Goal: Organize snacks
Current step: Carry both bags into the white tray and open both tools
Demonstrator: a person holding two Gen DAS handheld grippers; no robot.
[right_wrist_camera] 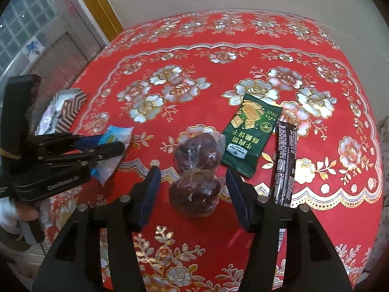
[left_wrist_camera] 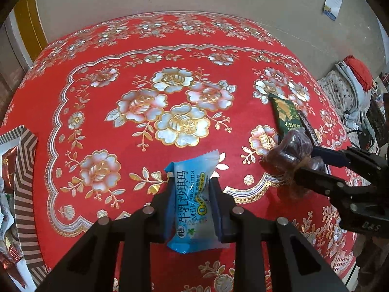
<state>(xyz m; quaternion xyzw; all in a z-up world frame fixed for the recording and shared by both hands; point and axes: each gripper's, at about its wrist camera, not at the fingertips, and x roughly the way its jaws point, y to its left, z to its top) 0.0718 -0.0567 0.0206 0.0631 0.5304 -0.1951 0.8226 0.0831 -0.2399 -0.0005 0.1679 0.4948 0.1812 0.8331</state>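
My left gripper (left_wrist_camera: 192, 182) is shut on a light blue milk candy packet (left_wrist_camera: 192, 202) and holds it above the red floral tablecloth (left_wrist_camera: 121, 48); it shows at the left of the right wrist view (right_wrist_camera: 107, 146). My right gripper (right_wrist_camera: 192, 170) is open, its fingers on either side of a clear bag of brown dates (right_wrist_camera: 197, 168) lying on the cloth. It shows in the left wrist view (left_wrist_camera: 301, 160) around the dates (left_wrist_camera: 287, 155). A green cracker packet (right_wrist_camera: 250, 133) and a black snack bar (right_wrist_camera: 284, 163) lie just beyond.
A brown-and-white striped box (left_wrist_camera: 24, 182) holding several snack packets sits at the table's left edge, also seen in the right wrist view (right_wrist_camera: 68, 109). A wall stands behind the table. Bags and clutter (left_wrist_camera: 352, 90) sit off the right edge.
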